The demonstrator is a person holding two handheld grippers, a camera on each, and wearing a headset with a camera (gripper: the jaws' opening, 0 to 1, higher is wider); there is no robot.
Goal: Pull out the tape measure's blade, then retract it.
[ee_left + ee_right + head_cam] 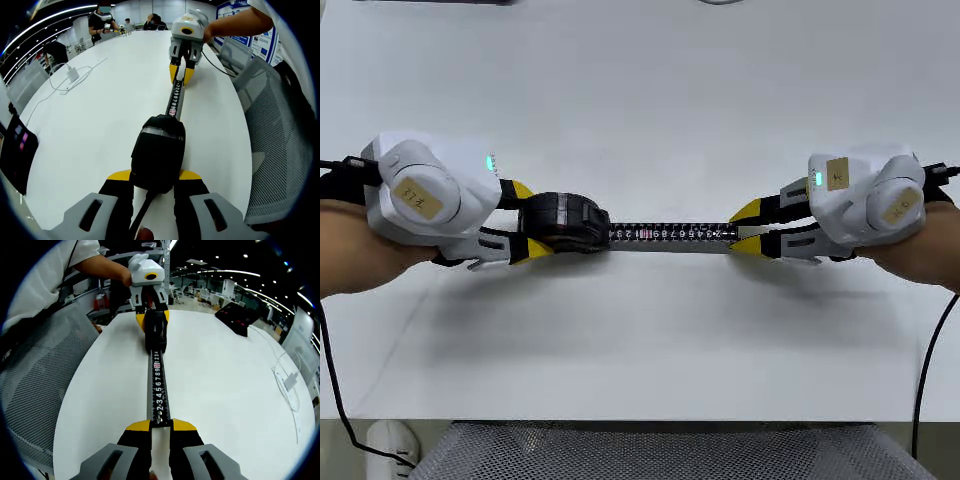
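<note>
The black, ribbed tape measure (565,222) sat clamped in the left gripper's (527,221) jaws over the smooth white table (640,90). Its numbered blade (670,234) stretched straight rightward to the right gripper (748,229), whose yellow-tipped jaws were pinched on its tip. The blade's very end was hidden between them.

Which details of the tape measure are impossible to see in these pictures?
- Hook at the end of the blade: right gripper view, mostly hidden between the jaws of the right claw.
- Sides of the case: left gripper view, covered by the jaws of the left claw.
- Numbers on the blade: head view, too small to read.
</note>
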